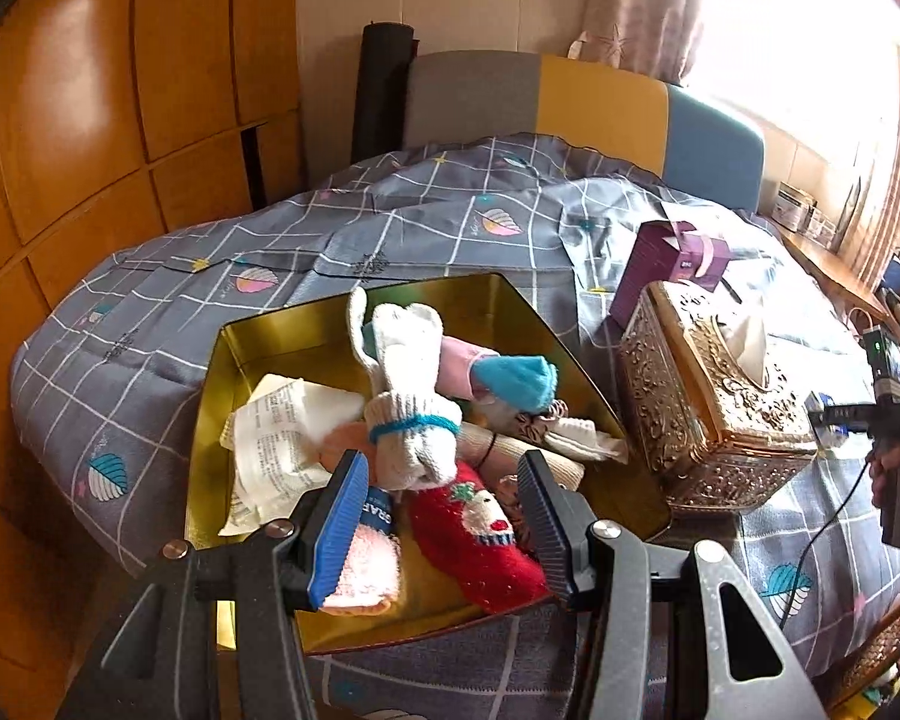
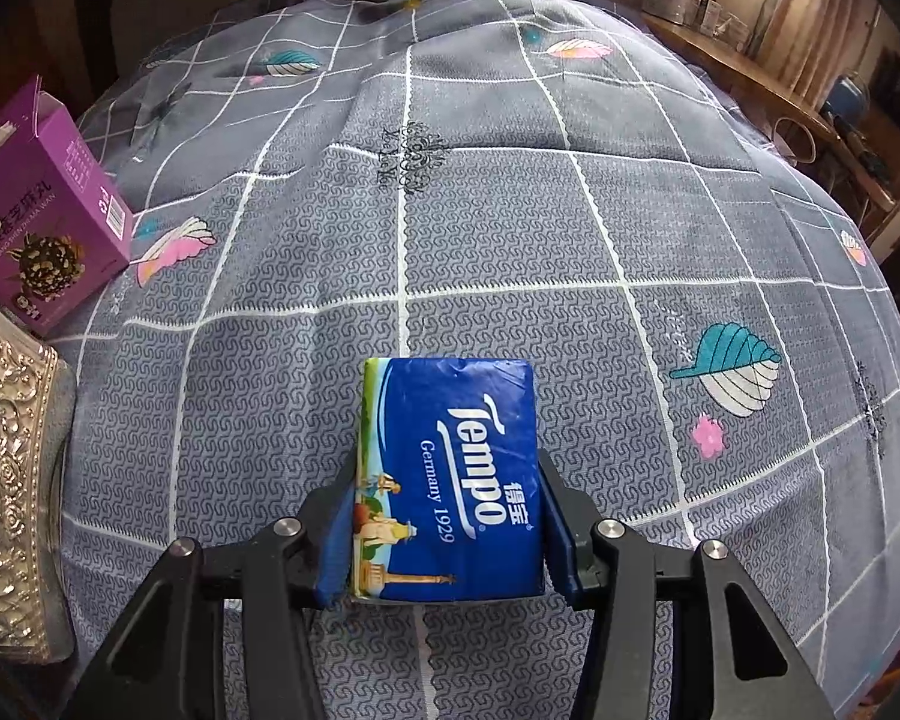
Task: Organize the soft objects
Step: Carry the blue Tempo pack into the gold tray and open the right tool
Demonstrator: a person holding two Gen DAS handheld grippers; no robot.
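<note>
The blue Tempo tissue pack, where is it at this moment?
In the right wrist view, the blue Tempo tissue pack sits low in the centre, clamped in the right gripper over the grey checked bedspread.

A bedroom in a home: a bed (image 1: 168, 276) under a grey checked quilt with leaf prints fills the room. Behind it stands a padded headboard (image 1: 576, 102) in grey, yellow and blue; wooden wardrobe doors (image 1: 90, 120) rise beside the bed, and a curtained window (image 1: 768, 18) lights a cluttered wooden shelf (image 2: 744, 72) on its other side.
</note>
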